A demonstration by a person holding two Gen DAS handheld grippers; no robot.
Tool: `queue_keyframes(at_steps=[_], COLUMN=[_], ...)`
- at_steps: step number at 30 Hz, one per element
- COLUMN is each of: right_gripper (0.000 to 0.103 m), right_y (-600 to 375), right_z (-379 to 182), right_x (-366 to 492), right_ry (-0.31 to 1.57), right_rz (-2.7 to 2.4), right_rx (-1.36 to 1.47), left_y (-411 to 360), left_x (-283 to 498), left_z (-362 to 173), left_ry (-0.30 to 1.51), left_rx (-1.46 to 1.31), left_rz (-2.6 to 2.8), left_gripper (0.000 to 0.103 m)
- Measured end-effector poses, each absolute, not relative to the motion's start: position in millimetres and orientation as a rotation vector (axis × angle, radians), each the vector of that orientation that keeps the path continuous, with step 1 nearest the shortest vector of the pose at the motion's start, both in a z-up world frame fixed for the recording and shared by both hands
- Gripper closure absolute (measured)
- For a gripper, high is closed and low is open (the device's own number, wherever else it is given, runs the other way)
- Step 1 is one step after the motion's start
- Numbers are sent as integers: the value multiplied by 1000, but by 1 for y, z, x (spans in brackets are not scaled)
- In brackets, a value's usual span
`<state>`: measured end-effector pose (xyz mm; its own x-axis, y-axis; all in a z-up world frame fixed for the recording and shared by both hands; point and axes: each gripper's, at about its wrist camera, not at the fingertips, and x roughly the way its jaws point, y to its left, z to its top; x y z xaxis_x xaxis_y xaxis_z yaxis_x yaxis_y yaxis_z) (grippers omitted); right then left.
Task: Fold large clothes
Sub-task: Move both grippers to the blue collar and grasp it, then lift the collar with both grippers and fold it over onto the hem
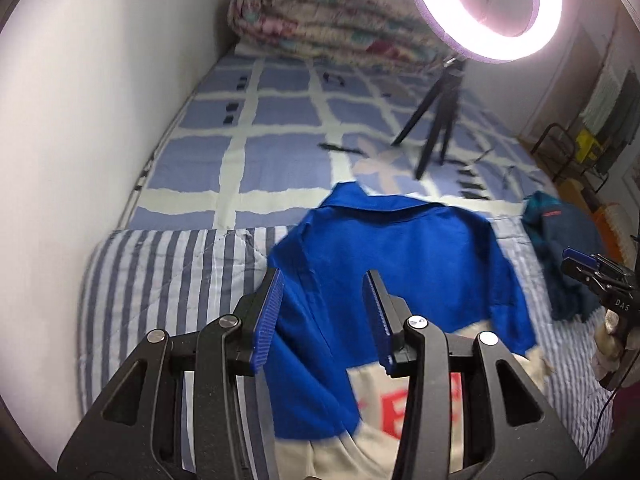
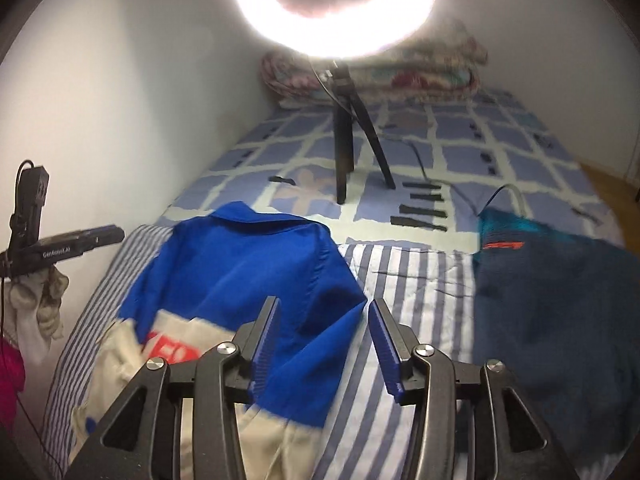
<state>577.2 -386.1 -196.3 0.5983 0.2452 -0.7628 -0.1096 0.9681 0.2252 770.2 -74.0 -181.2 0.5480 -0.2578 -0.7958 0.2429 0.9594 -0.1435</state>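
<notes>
A blue and cream jacket with red lettering lies on the striped quilt, sleeves folded in over its body. It also shows in the right wrist view. My left gripper is open and empty, held above the jacket's left part. My right gripper is open and empty, above the jacket's right edge. The right gripper also shows at the right edge of the left wrist view. The left gripper shows at the left of the right wrist view.
A dark teal garment lies to the right on the quilt. A ring light on a black tripod stands on the checked bedsheet. A rolled floral blanket lies at the far end. A white wall runs along the left.
</notes>
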Motion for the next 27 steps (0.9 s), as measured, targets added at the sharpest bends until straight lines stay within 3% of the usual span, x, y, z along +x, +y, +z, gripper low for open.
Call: queue_keyframes(at_steps=[11,14,15,16,18,27], right_gripper=[56,69,79,91,99,103], right_y=[-386,-373,-368,-364,-358,-356], right_z=[-277,-286,-287,-286,-281,-232], right_x=[657,663,663,663,662,633], right_ry=[1007,1035,1039,1041,1037,905], right_rz=[282,312,319,319,310,255], right_rx=[295,279,264,247,221,204], left_y=[-89,-101,-105,-108,-110,-95], left_x=[853,856,855,854,851,815], left_z=[-250,-259,-261,-262,-258,-209], left_ry=[1051,1055,1051,1047,1023,903], left_rx=[-33,7,22,36,42,-38], left_rz=[-290,-299,-311,-311,-306,-343], left_gripper=[61,64,83,95,95,98])
